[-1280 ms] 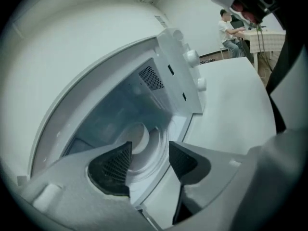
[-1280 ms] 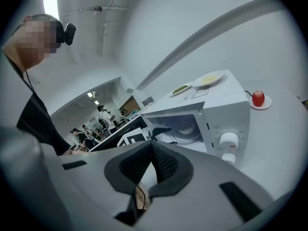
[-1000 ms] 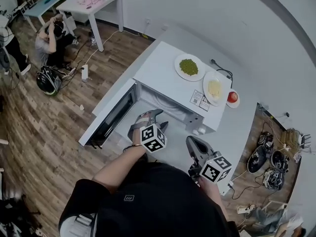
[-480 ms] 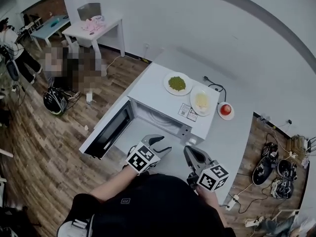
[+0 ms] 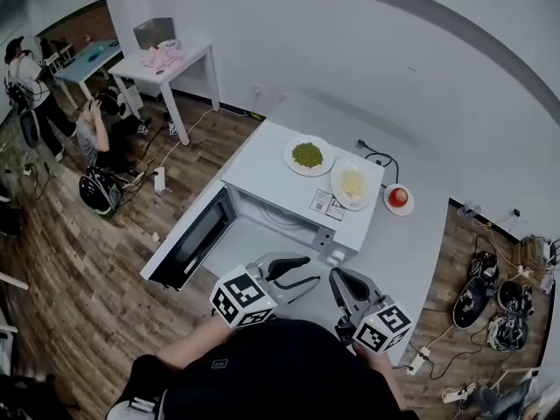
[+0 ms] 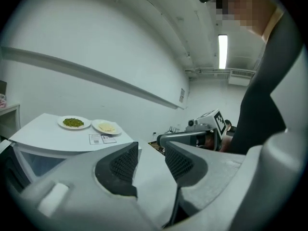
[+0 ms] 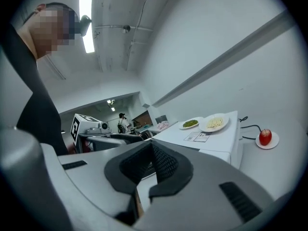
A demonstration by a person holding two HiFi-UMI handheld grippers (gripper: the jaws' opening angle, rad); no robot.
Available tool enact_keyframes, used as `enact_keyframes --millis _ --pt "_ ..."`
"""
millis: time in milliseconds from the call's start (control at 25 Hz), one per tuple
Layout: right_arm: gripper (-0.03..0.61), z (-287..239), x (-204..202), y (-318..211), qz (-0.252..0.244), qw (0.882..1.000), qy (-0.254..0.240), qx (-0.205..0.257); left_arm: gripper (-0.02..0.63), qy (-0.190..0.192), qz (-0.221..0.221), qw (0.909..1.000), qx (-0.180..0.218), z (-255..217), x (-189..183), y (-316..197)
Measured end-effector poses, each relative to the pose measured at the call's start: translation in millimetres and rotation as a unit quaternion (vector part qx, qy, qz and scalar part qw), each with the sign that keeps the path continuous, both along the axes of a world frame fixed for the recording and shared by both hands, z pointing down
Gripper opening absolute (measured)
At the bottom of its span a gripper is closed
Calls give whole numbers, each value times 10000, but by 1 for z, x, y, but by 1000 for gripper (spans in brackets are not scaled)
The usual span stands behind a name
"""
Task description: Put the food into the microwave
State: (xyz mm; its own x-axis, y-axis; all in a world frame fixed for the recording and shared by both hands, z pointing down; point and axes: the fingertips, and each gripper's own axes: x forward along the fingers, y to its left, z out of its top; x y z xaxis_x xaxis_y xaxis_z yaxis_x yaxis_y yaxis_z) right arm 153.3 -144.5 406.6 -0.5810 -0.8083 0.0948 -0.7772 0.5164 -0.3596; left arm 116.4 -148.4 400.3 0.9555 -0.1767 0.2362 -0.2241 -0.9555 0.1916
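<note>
A white microwave (image 5: 262, 160) stands on the counter with its door (image 5: 188, 245) swung open to the left. On its top sit a plate of green food (image 5: 307, 155) (image 6: 73, 122) (image 7: 190, 123) and a plate of pale yellow food (image 5: 352, 184) (image 6: 107, 127) (image 7: 214, 122). A red apple (image 5: 398, 197) (image 7: 264, 137) on a saucer rests on the counter to the right. My left gripper (image 5: 309, 269) (image 6: 150, 148) hovers in front of the microwave; its jaws have just been closing, stand apart and hold nothing. My right gripper (image 5: 335, 274) (image 7: 151, 146) beside it is shut and empty.
A black power cable (image 5: 376, 156) lies behind the microwave. The grey counter (image 5: 411, 243) ends at the right, with cables and helmets (image 5: 490, 296) on the wood floor beyond. At the back left stand a white table (image 5: 171, 59) and people (image 5: 92, 129).
My left gripper has pulled back from the microwave's open front towards the person, risen and rolled, and its jaws have narrowed a little. The right gripper rose slightly.
</note>
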Motion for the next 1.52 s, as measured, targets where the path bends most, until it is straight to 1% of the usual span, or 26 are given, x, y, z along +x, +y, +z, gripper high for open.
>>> enact_keyframes --millis 40,120,160,240,320,440,640,920,1120,1360,1520 --pt "11 -4 0 1 -24 10000 9 67 166 85 15 10000 41 -6 -1 1" --pt "10 -11 1 4 -54 9998 40 202 87 233 38 9996 140 -16 -3 1" --pt "11 -15 3 5 -61 9996 60 270 57 305 46 9994 170 -20 -5 2" --pt "10 -22 7 6 -37 9992 99 393 26 446 48 9988 180 -27 -9 5" --pt "11 -28 10 7 16 9987 136 492 10 562 24 9982 203 -33 -12 7" --pt "9 -34 13 8 41 9979 198 620 8 639 -64 9975 302 -37 -13 7" --pt "9 -38 10 10 -8 9968 335 725 8 581 -38 9978 318 -37 -9 2" --pt "9 -35 18 7 202 9972 341 640 8 473 3 9983 335 -34 -7 -4" --pt "9 -35 18 6 228 9971 383 622 8 425 -18 9986 317 -31 -6 -8" --pt "9 -29 20 4 222 9975 395 549 8 358 -31 9992 195 -22 -4 -11" --pt "9 -29 21 1 198 9974 411 555 8 378 0 9991 174 -23 -2 -11"
